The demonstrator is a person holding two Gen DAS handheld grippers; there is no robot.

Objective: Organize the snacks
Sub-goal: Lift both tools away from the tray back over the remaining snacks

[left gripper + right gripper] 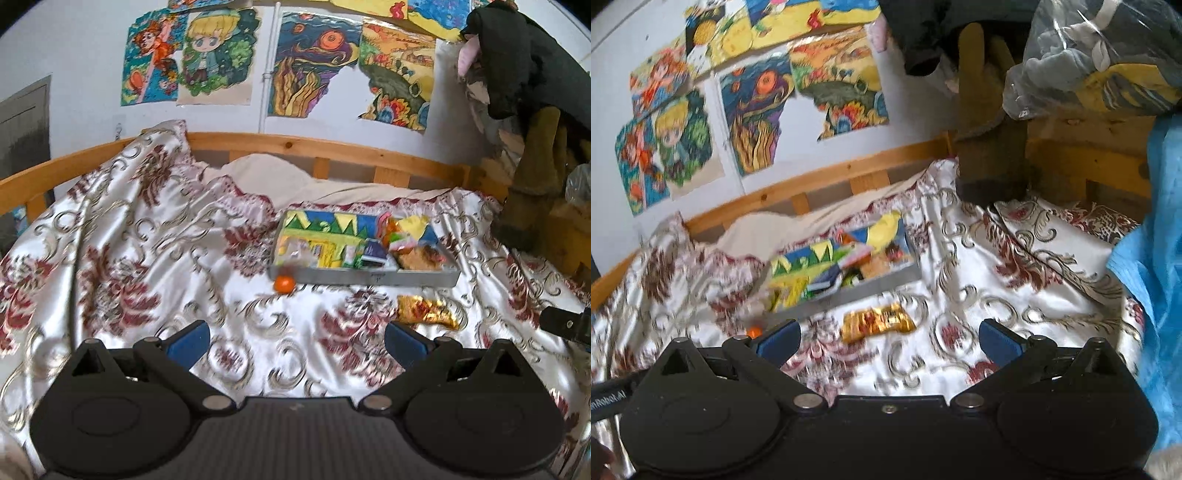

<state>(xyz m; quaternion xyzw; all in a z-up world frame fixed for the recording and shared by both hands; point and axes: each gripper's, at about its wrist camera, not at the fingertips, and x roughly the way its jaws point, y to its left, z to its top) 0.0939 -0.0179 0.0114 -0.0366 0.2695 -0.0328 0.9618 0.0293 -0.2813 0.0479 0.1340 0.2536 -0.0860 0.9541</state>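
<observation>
The left claw (295,341) hangs over the bedspread (147,258) with its blue fingertips (188,341) spread wide and nothing between them. The right claw (888,341) is just as wide and empty, above the same patterned cloth.

Just beyond the claws, a gold snack packet (877,322) lies flat on the bedspread, ahead of the right claw and off to the right of the left one (426,312). A small orange fruit (284,283) sits a little farther on, touching or nearly touching the front left corner of a shallow grey tray (369,277). In the right wrist view the fruit is mostly hidden behind the left fingertip.

The tray (886,282) holds several snacks: a dark blue packet (373,253), a brown one at the right end (421,258), and bright wrappers (399,229) behind them. Its floor is a colourful drawing, left end mostly bare.

Farther back runs the wooden bed rail (295,144), and above it painted pictures (218,55) cover the white wall.
</observation>
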